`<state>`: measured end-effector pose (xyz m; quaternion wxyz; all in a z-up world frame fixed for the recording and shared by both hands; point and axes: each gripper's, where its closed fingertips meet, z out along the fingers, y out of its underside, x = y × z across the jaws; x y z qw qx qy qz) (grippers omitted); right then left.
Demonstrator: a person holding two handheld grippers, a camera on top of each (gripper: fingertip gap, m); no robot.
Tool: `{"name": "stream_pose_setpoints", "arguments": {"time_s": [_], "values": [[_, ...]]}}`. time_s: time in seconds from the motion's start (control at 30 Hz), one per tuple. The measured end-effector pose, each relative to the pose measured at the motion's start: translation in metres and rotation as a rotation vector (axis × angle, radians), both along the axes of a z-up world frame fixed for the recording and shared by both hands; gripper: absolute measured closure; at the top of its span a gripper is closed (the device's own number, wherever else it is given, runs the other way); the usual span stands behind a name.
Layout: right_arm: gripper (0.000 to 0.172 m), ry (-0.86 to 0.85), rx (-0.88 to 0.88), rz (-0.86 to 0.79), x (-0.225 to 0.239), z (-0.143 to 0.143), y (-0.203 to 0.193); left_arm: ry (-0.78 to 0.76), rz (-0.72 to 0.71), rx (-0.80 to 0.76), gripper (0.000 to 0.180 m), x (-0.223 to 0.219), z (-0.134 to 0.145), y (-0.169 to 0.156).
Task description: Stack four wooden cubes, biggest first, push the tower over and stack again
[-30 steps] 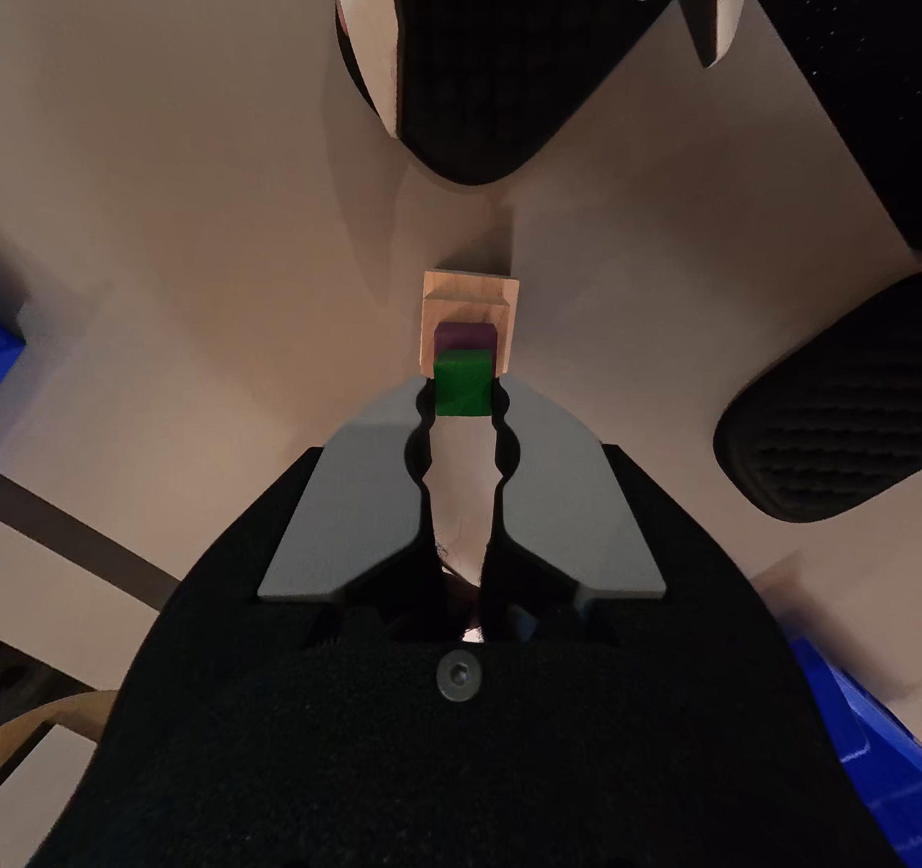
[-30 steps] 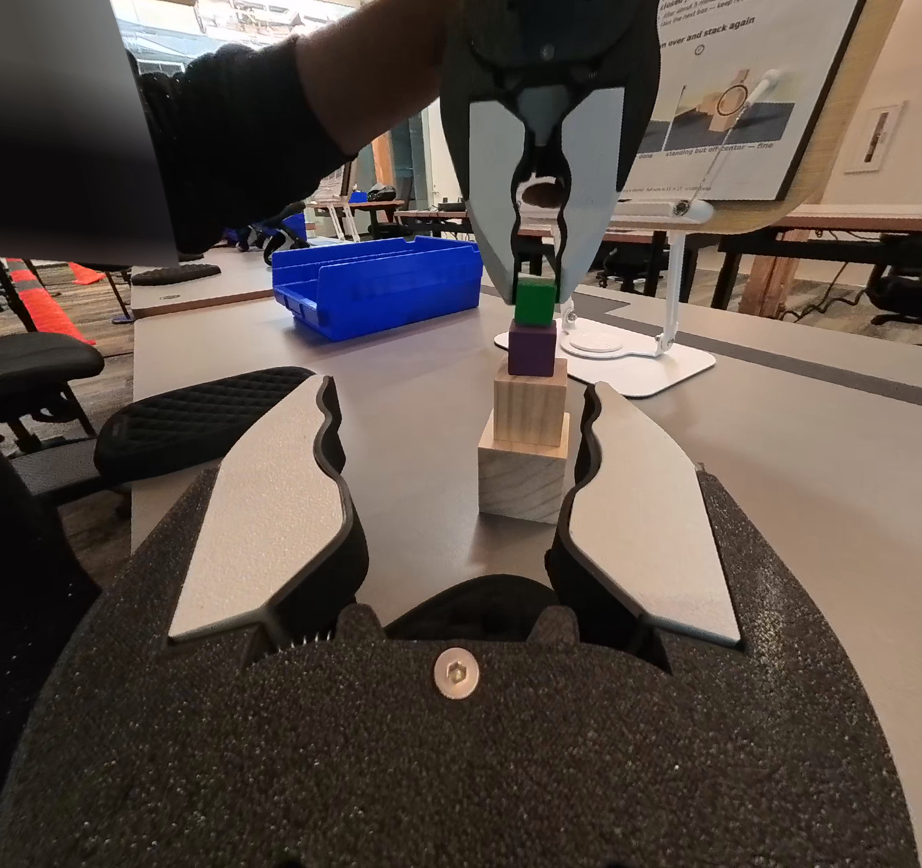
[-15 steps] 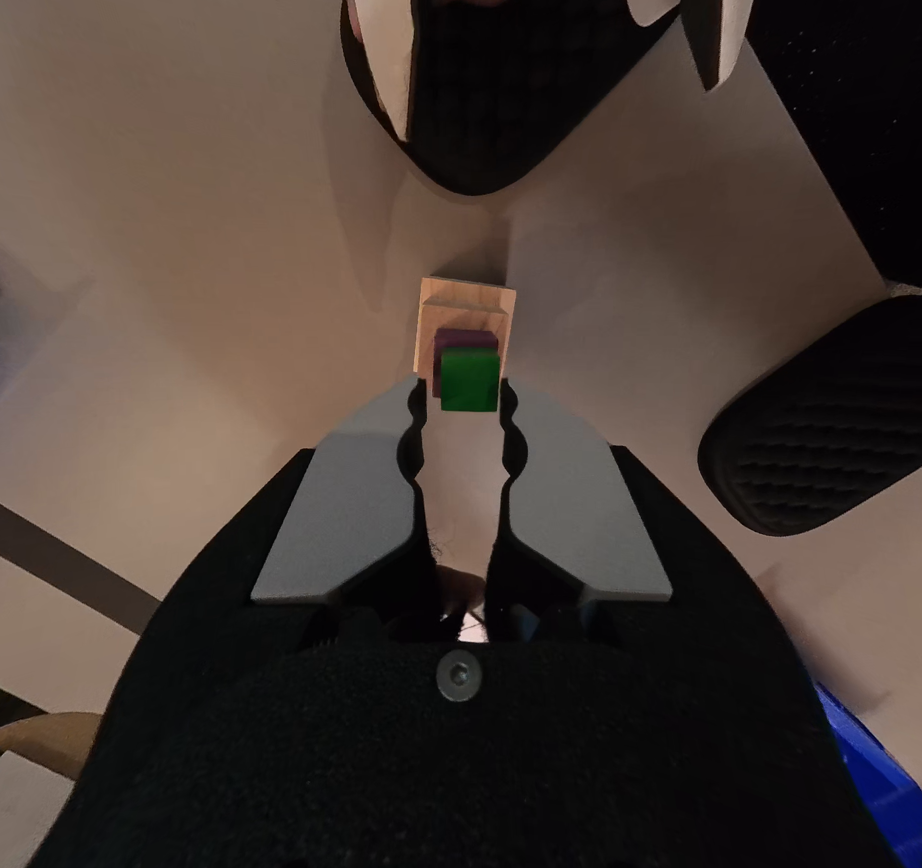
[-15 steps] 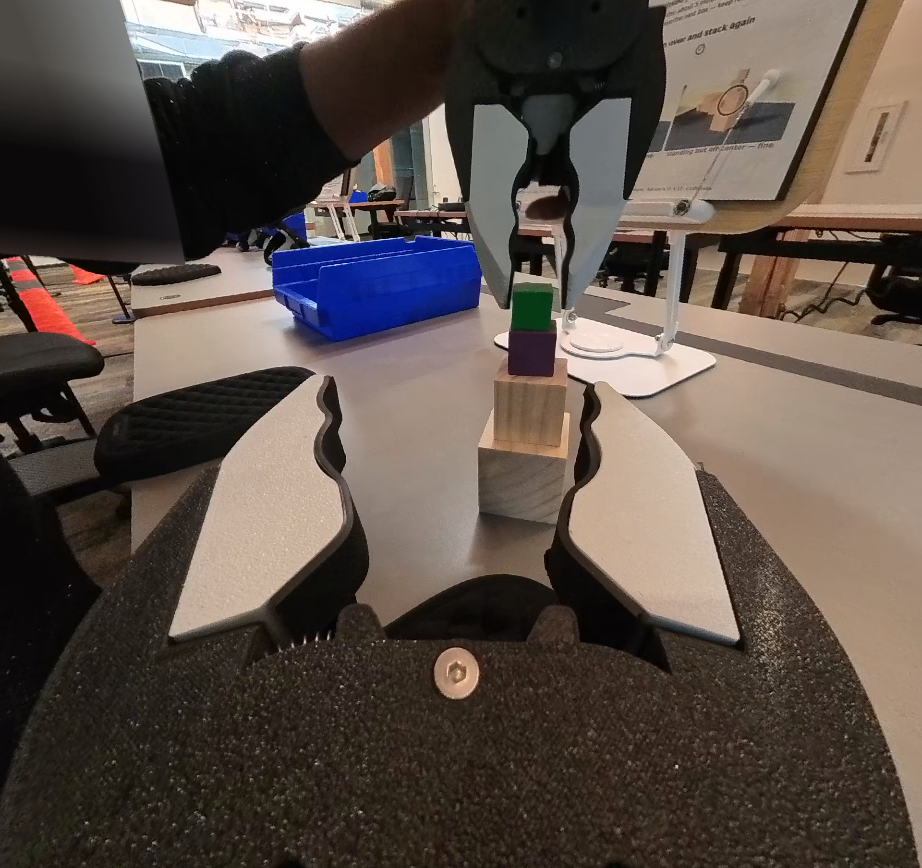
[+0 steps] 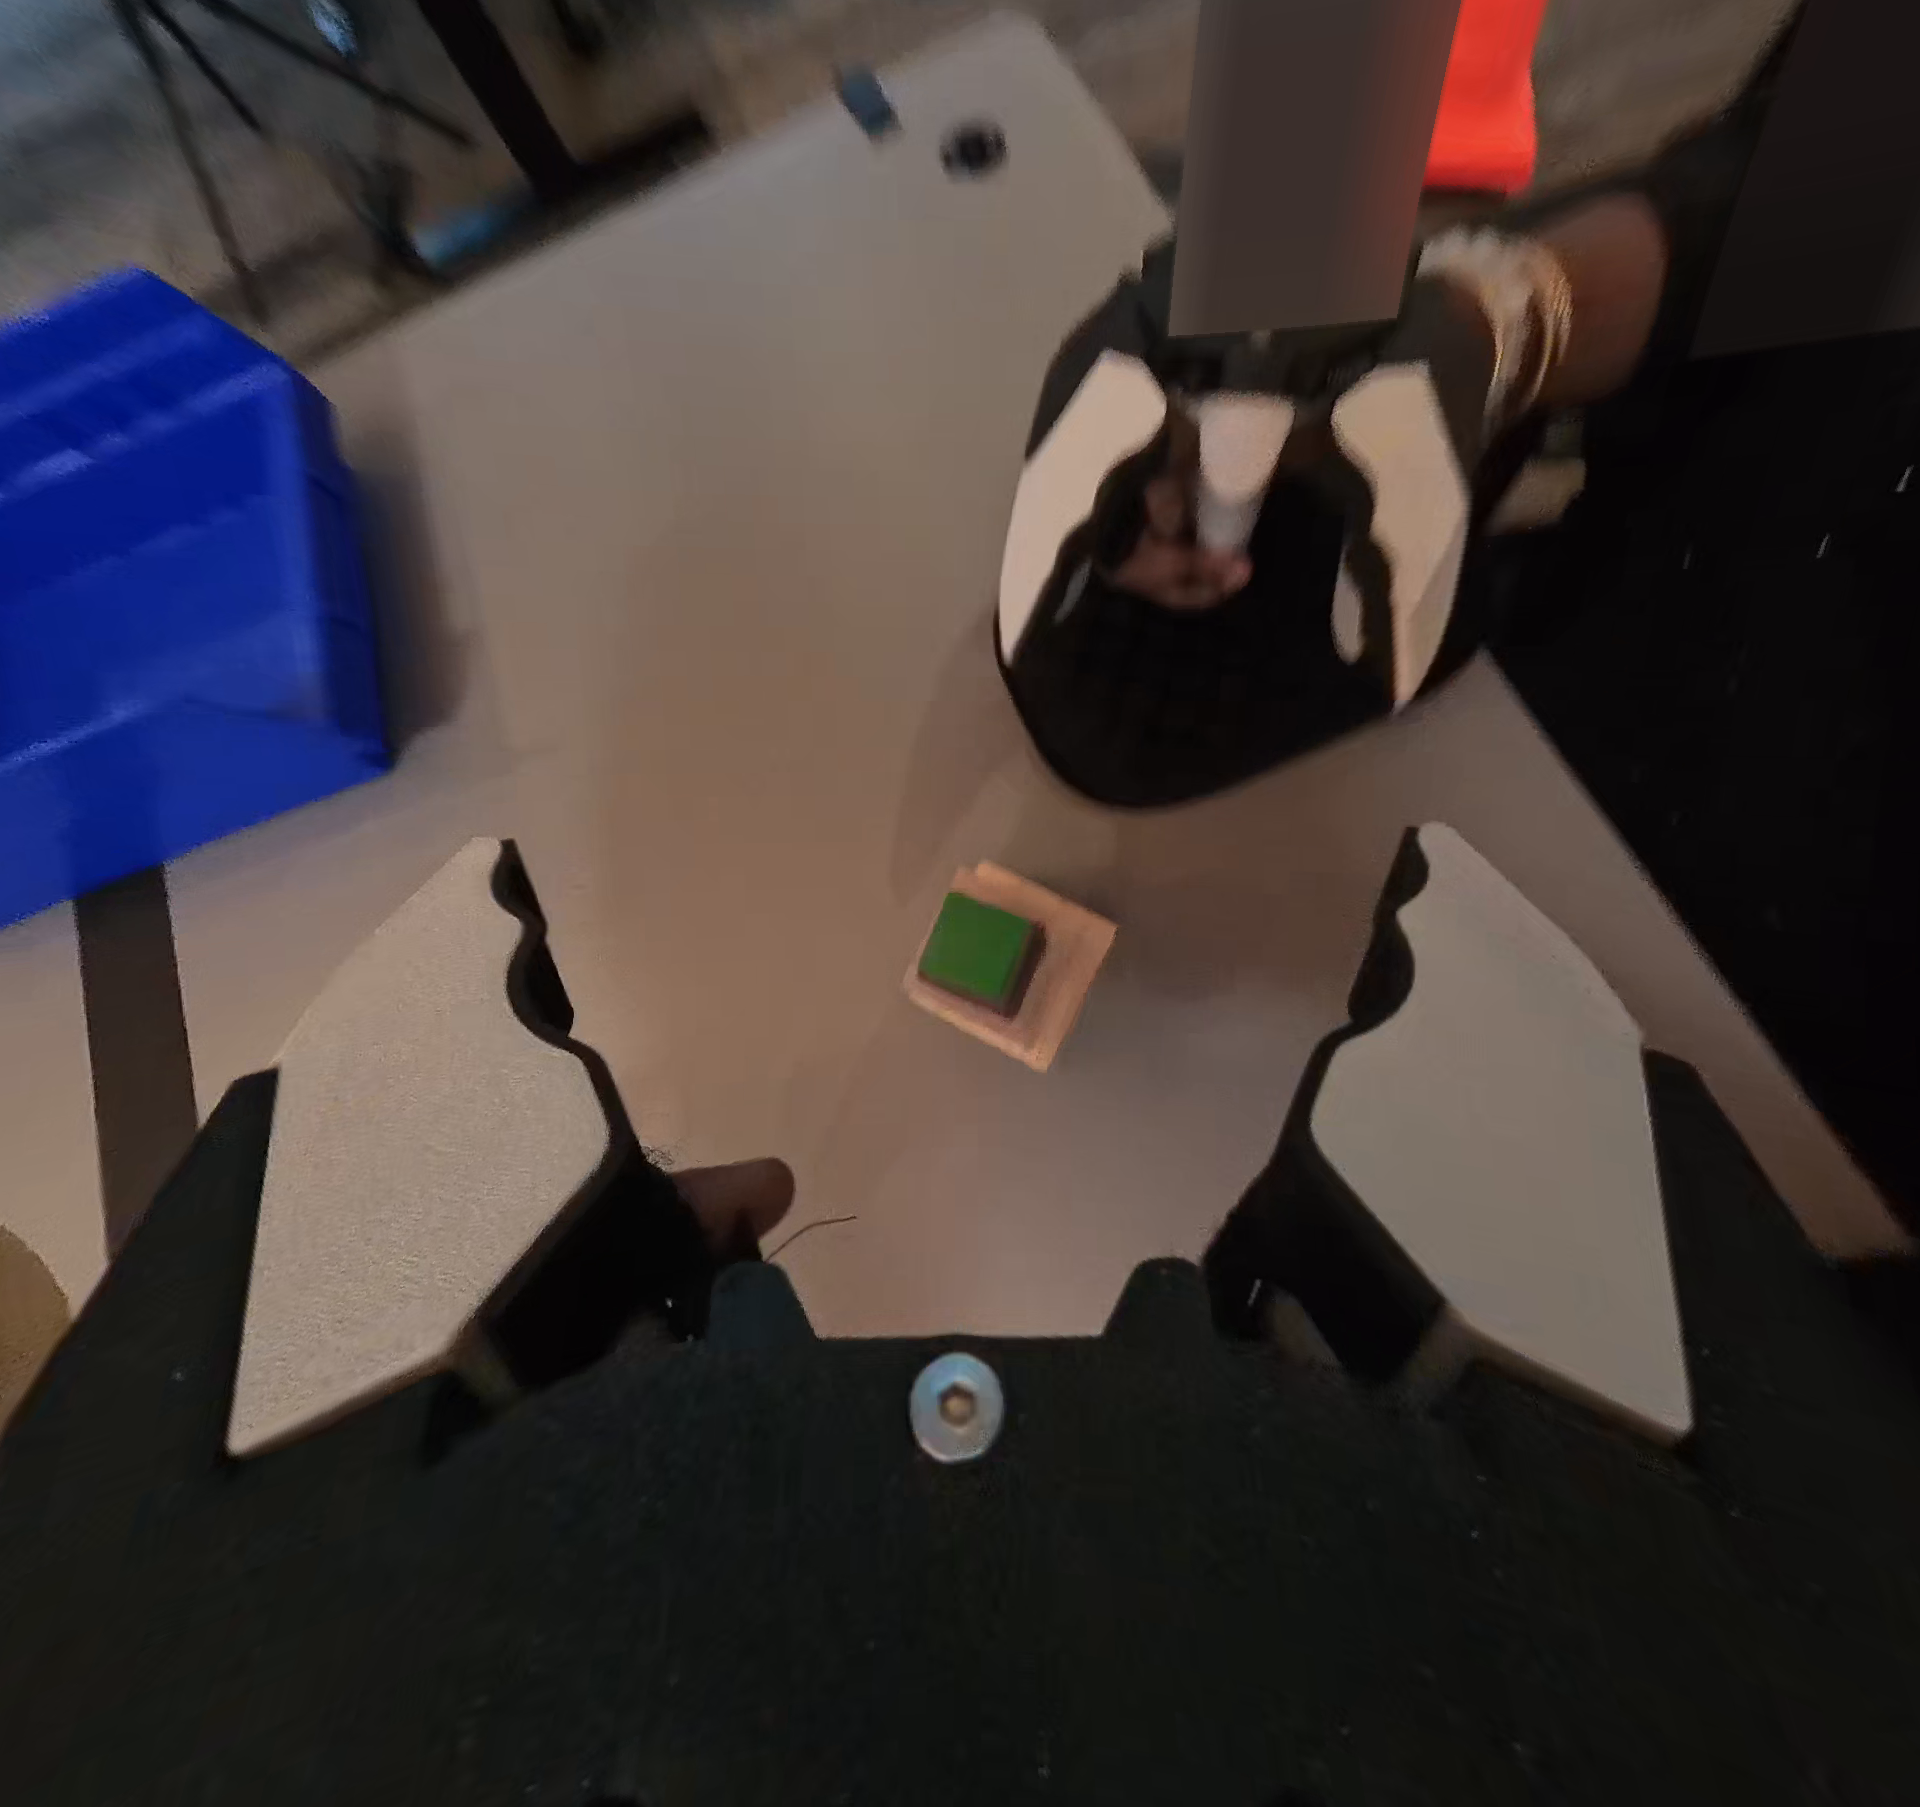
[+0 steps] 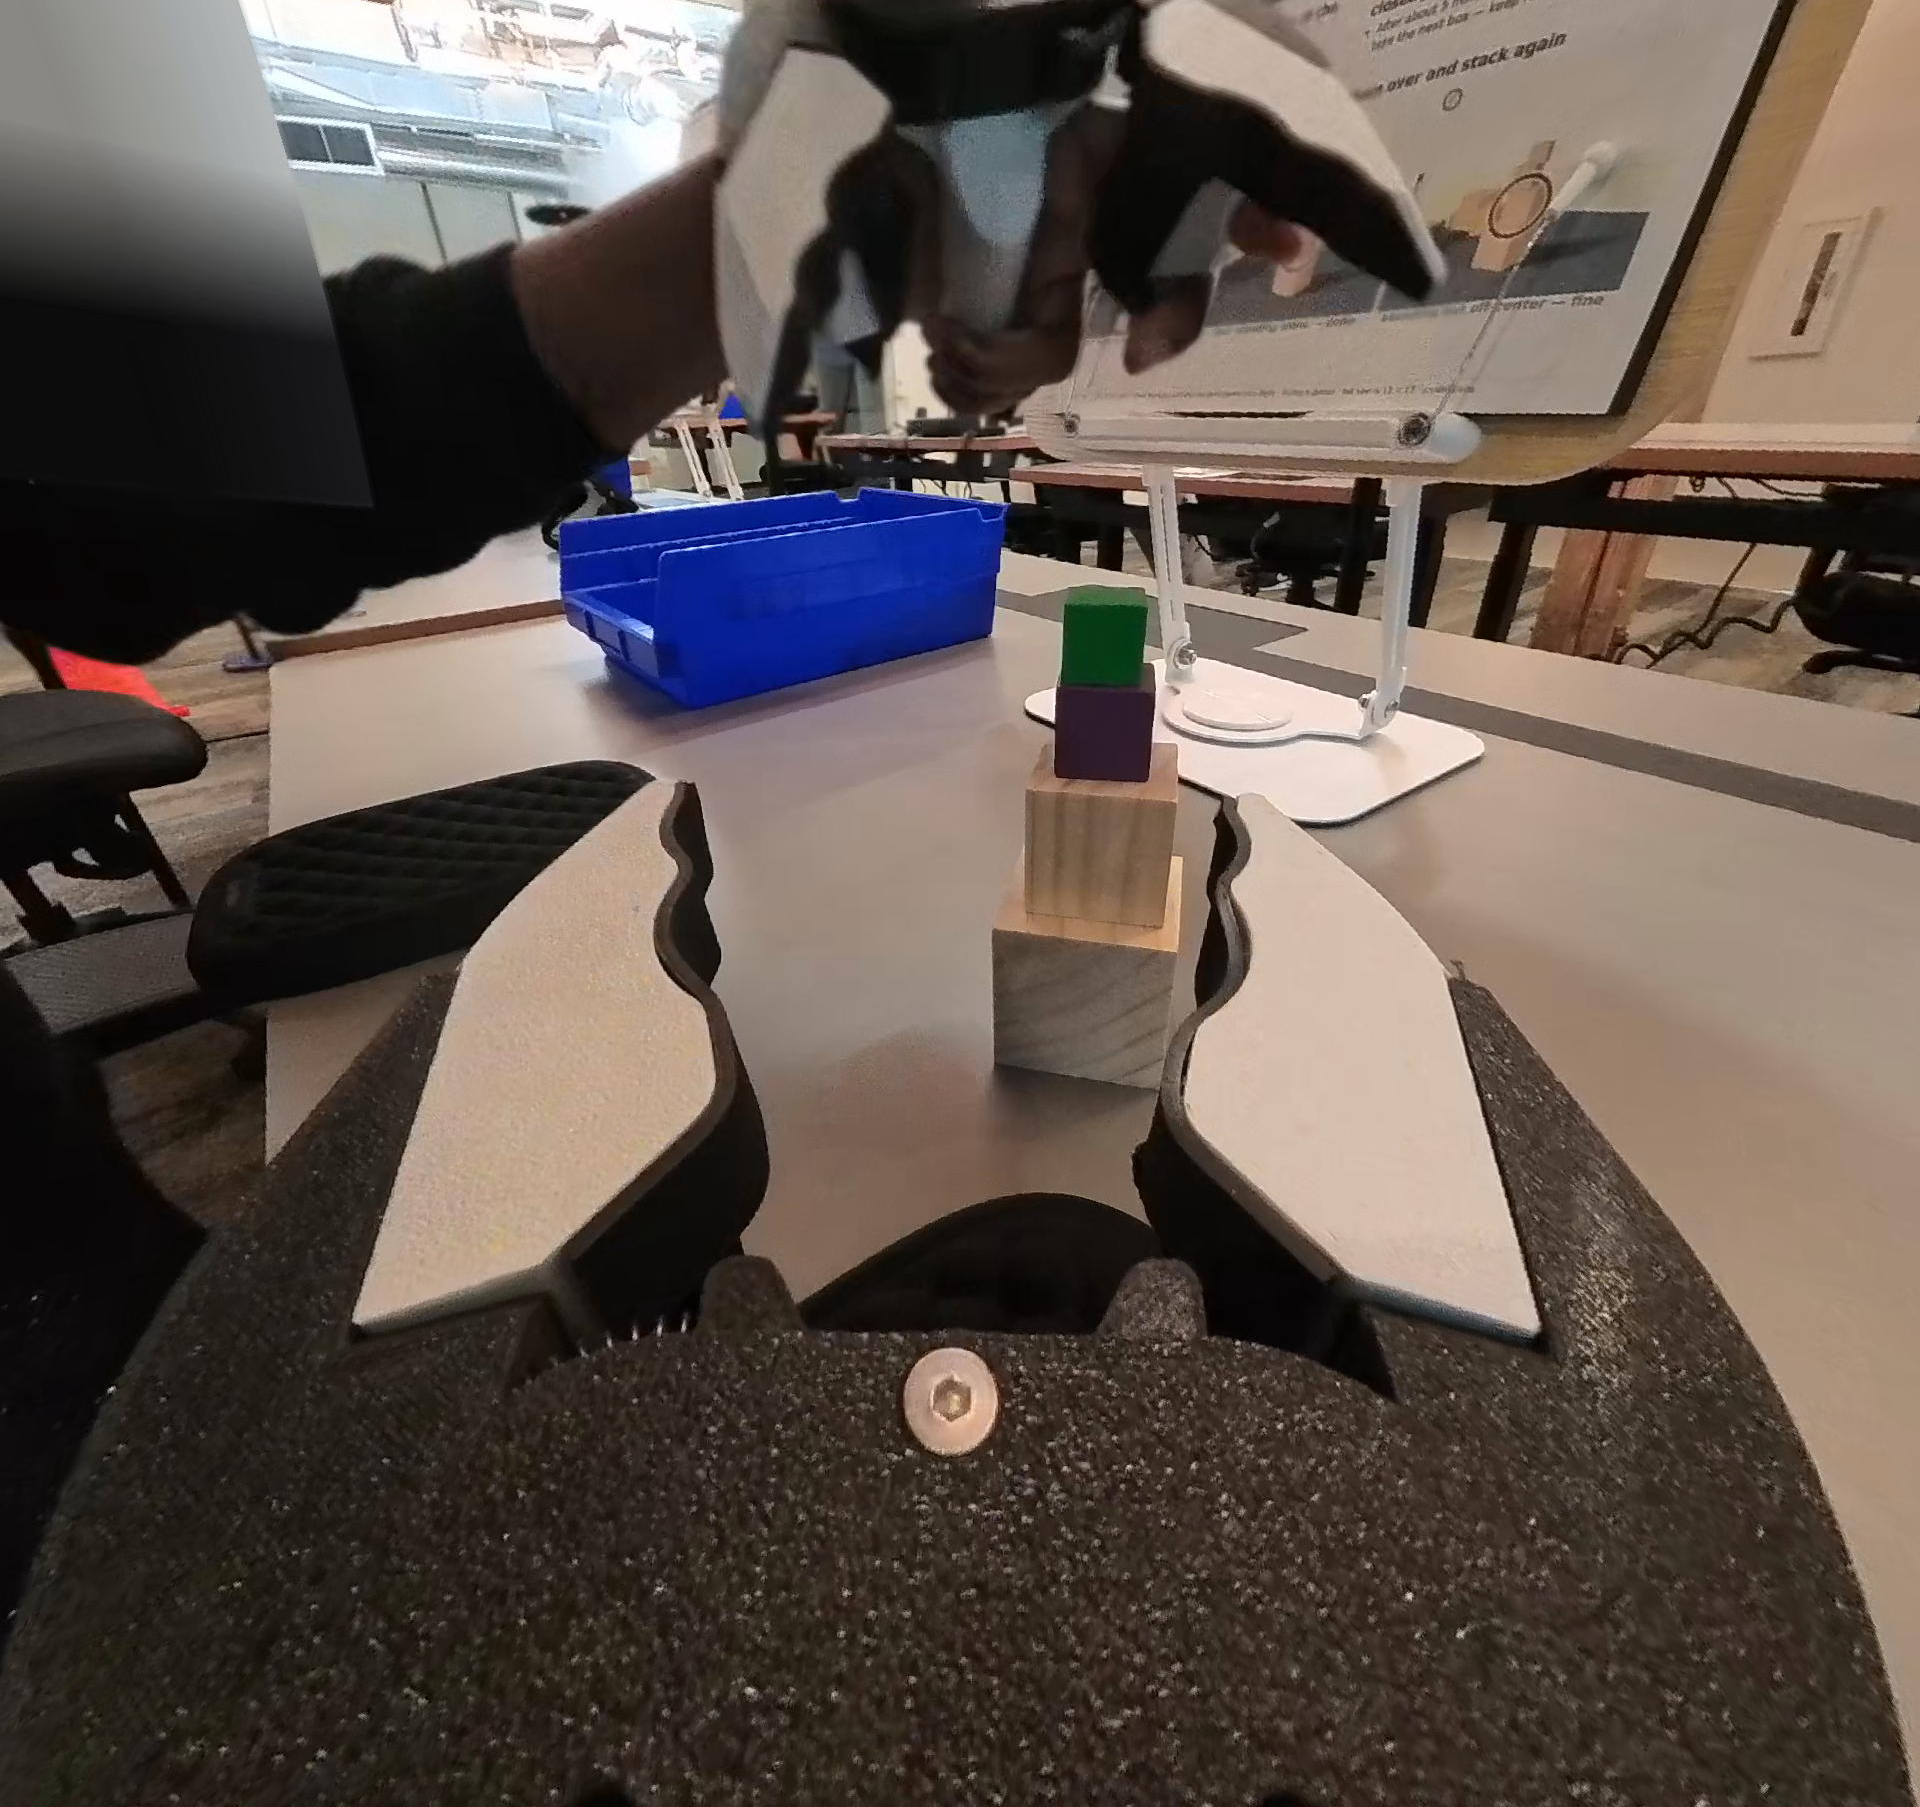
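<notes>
1. a second ago the left gripper (image 5: 956, 843) had its fingertips pinched on the green cube (image 6: 1103, 637); now it is lifted well above the stack with its jaws spread wide and nothing between them. the green cube stays behind on top, seen from straight overhead (image 5: 979, 945)
2. by my reading that means the top cube has been let go and the tower stands on its own; it looks upright, each cube a little off-centre on the one below
3. the right gripper (image 6: 961, 812) has not shifted: low at the table (image 6: 1610, 926), jaws held apart, empty. the lower wooden cube (image 6: 1086, 1004) sits just inside its right fingertip; whether the pad touches it i cannot tell, and the left pad is well clear, so it grips nothing
4. count, from the right gripper outward: two wooden cubes, the upper wooden cube (image 6: 1101, 848) on the lower, one purple cube (image 6: 1103, 734), one green cube, four in all
5. beyond the tower: one blue bin (image 6: 790, 583) to the left, one white stand (image 6: 1340, 749) behind holding one poster board (image 6: 1621, 147)
</notes>
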<state>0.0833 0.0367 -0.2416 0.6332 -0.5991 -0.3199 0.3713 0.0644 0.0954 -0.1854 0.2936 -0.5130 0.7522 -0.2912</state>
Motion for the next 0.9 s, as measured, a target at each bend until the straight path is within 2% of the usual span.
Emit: {"name": "stream_pose_setpoints", "arguments": {"time_s": [0.17, 0.3, 0.43, 0.6, 0.77, 0.9], "values": [[0.080, -0.001, -0.005, -0.011, 0.000, 0.000, 0.002, -0.412, 0.214, -0.030, 0.035, -0.021, 0.034, -0.018], [0.080, -0.014, -0.001, -0.018, 0.000, -0.001, 0.002, -0.634, 0.489, 0.037, 0.035, -0.067, 0.033, -0.027], [0.078, -0.031, -0.006, -0.022, -0.002, -0.003, 0.003, -0.701, 0.730, 0.114, 0.036, -0.120, 0.008, -0.040], [0.078, -0.051, -0.012, -0.032, -0.003, -0.005, 0.004, -0.809, 0.935, 0.155, 0.038, -0.168, -0.014, -0.055], [0.076, -0.075, -0.016, -0.042, -0.005, -0.008, 0.005, -0.867, 1.029, 0.142, 0.040, -0.187, -0.032, -0.061], [0.074, -0.084, -0.024, -0.050, -0.005, -0.009, 0.007, -0.885, 1.039, 0.182, 0.043, -0.189, -0.040, -0.064]]}}
